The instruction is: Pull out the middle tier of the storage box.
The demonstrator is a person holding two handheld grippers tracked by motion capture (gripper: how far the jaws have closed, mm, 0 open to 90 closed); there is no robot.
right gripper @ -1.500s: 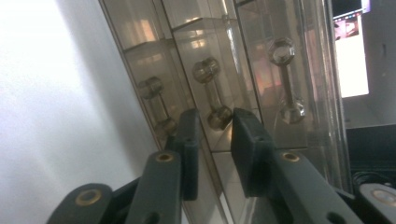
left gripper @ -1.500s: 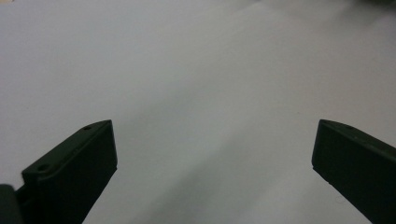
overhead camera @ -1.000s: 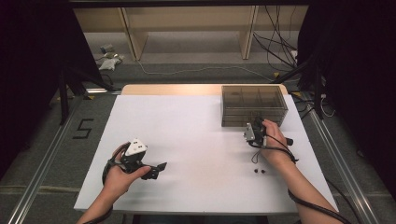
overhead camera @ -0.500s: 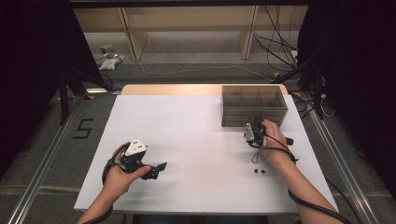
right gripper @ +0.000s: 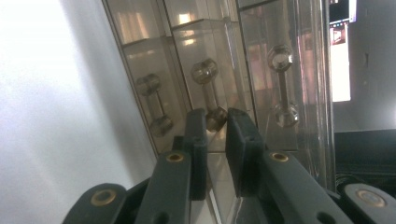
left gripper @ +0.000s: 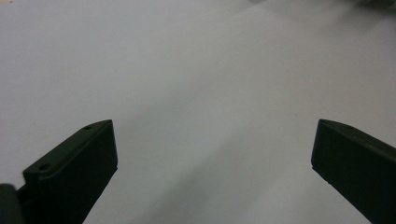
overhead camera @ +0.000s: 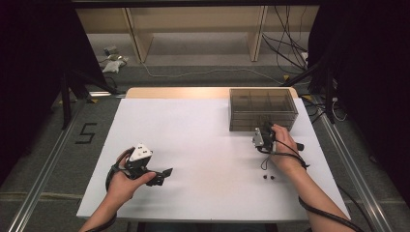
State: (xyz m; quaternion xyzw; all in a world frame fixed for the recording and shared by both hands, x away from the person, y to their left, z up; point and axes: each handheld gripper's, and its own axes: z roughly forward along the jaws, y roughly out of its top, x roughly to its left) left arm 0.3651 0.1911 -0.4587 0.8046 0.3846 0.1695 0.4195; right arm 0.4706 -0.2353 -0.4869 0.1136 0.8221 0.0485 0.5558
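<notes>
A smoky clear drawer box (overhead camera: pixel 263 108) stands at the far right of the white table (overhead camera: pixel 193 140). Seen close in the right gripper view, its front (right gripper: pixel 140 51) carries three bar handles with round knobs. My right gripper (right gripper: pixel 216 122) is shut on the lower knob of the middle drawer handle (right gripper: pixel 208 88); in the high view the right gripper (overhead camera: pixel 263 137) sits against the box front. My left gripper (overhead camera: pixel 162 175) rests low at the near left, and the left gripper view shows it open (left gripper: pixel 215 140) with only bare table between the jaws.
Two small dark pieces (overhead camera: pixel 268 177) lie on the table near my right wrist. A cable (overhead camera: pixel 333 217) trails from the right gripper off the near edge. Wooden shelving (overhead camera: pixel 193 29) and loose cables stand beyond the far edge.
</notes>
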